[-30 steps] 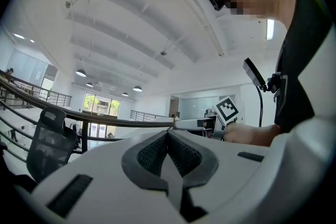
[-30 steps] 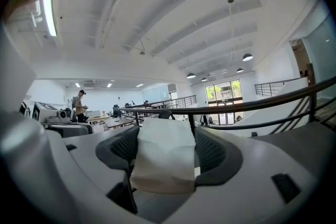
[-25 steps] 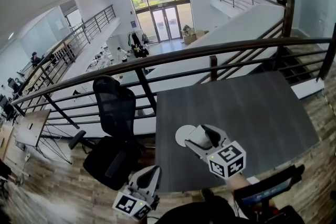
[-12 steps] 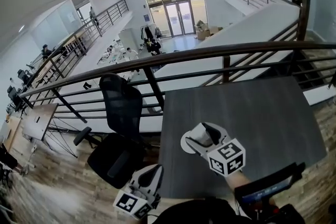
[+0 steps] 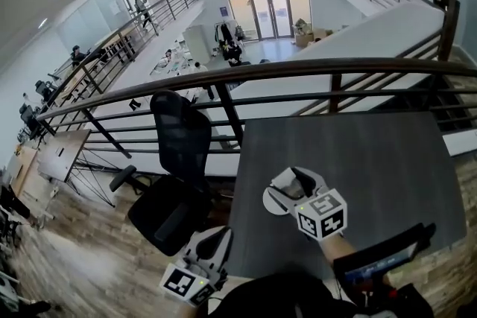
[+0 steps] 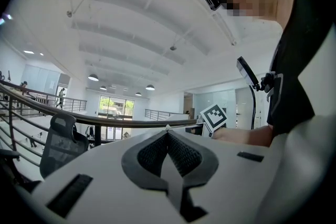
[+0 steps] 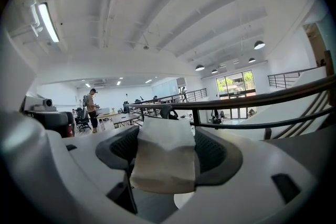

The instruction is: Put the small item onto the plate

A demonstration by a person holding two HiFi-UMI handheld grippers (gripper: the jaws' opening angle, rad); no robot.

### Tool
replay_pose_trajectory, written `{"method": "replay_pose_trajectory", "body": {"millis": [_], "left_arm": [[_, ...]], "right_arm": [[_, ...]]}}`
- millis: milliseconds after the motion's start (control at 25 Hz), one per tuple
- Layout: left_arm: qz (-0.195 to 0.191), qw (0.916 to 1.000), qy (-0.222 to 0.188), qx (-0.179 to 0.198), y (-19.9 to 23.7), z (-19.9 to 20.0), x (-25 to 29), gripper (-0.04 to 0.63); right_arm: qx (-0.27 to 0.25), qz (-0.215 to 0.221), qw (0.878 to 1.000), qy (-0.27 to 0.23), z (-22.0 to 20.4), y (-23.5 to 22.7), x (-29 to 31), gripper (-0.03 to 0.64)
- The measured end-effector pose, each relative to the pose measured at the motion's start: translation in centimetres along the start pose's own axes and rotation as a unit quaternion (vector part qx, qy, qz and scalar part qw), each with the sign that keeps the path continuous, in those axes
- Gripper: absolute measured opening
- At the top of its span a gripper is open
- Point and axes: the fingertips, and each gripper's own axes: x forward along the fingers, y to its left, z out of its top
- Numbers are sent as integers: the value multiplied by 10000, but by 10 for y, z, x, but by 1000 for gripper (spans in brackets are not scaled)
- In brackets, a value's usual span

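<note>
- Head view: the right gripper [image 5: 296,184] was held over the near left part of the table [image 5: 373,160], just above the plate [image 5: 273,203], which was partly covered by it.
- The item could hardly be told apart from the white jaws there.
- The left gripper [image 5: 214,246] was held off the table's near left corner, well apart from the plate.
- A chair [image 5: 177,175] was seen left of the table, and a railing [image 5: 223,78] along its far edge.
- Left gripper view: the left gripper [image 6: 168,132] was seen with its jaws brought together and nothing between them.
- The chair [image 6: 62,145] was seen at the left, past the jaws.
- Right gripper view: the right gripper [image 7: 167,135] was seen with its jaws set wide and clamped on the item [image 7: 164,165], a pale block that filled the gap between the pads.
- A sliver of the plate [image 7: 183,200] was seen just below the item; whether they touched could not be told.
- The railing [image 7: 252,105] was seen beyond.
</note>
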Motion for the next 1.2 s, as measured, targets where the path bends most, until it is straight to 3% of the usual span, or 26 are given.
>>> {"method": "replay_pose_trajectory", "body": {"millis": [1200], "left_arm": [[678, 9966, 449, -164, 7, -15, 32, 3]], "right_arm": [[165, 194, 9938, 1083, -114, -56, 68, 334]]}}
